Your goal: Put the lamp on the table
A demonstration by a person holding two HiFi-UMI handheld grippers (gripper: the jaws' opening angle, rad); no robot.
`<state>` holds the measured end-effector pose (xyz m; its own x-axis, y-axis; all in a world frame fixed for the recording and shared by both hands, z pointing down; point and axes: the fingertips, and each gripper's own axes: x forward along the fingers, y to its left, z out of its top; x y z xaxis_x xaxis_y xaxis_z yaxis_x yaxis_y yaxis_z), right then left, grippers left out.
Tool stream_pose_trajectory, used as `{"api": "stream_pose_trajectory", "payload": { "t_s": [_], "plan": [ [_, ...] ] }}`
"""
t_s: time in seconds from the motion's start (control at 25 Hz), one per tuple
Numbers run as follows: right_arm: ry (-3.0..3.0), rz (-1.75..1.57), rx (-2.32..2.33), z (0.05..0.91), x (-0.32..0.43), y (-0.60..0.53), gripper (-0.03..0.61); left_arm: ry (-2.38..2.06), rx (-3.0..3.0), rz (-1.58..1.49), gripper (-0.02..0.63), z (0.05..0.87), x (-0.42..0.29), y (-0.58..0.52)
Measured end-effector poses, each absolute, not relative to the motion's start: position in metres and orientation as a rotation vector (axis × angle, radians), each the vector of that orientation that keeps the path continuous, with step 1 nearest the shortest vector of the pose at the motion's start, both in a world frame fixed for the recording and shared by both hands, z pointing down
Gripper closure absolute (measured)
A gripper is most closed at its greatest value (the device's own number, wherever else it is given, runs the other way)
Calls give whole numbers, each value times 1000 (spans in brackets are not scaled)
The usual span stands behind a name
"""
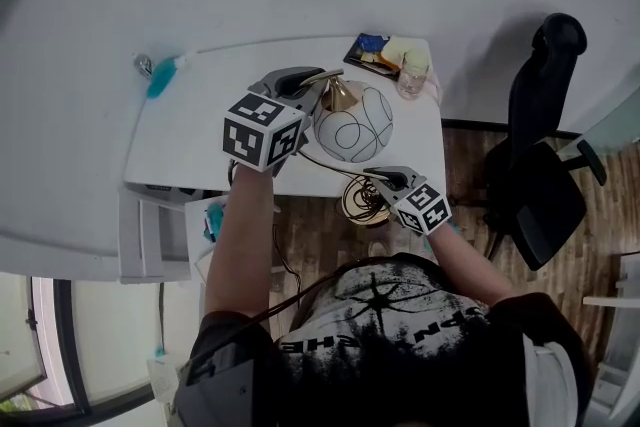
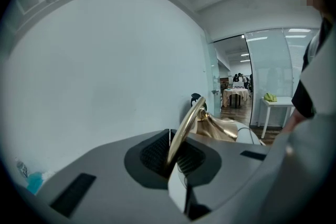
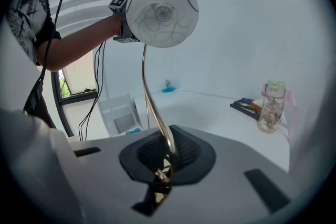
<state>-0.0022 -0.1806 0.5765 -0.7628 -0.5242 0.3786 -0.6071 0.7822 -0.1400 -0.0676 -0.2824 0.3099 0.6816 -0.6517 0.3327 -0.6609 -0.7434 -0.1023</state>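
The lamp has a white globe shade point(image 1: 352, 123) with black line patterns, a thin curved gold stem and a round gold base point(image 1: 362, 200). It hangs in the air over the near edge of the white table point(image 1: 190, 140). My left gripper point(image 1: 318, 87) is shut on the upper stem point(image 2: 185, 131) just beside the gold cone point(image 2: 220, 126) under the shade. Lower down, my right gripper point(image 1: 378, 177) is shut on the stem point(image 3: 152, 102) close above the base. In the right gripper view the globe point(image 3: 161, 5) hangs high, with the left gripper behind it.
At the table's far right corner stand a clear bottle point(image 1: 412, 75) and a stack of books point(image 1: 375, 50). A teal object point(image 1: 162, 75) lies at the far left. A black office chair point(image 1: 540, 165) stands to the right, a white drawer unit point(image 1: 150, 235) to the left.
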Motion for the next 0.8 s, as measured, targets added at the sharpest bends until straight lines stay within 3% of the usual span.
{"api": "stream_pose_trajectory", "payload": {
  "t_s": [0.8],
  "plan": [
    [-2674, 335, 783, 583, 19, -308, 561, -1177, 2806, 550, 595, 317, -52, -400]
  ]
}}
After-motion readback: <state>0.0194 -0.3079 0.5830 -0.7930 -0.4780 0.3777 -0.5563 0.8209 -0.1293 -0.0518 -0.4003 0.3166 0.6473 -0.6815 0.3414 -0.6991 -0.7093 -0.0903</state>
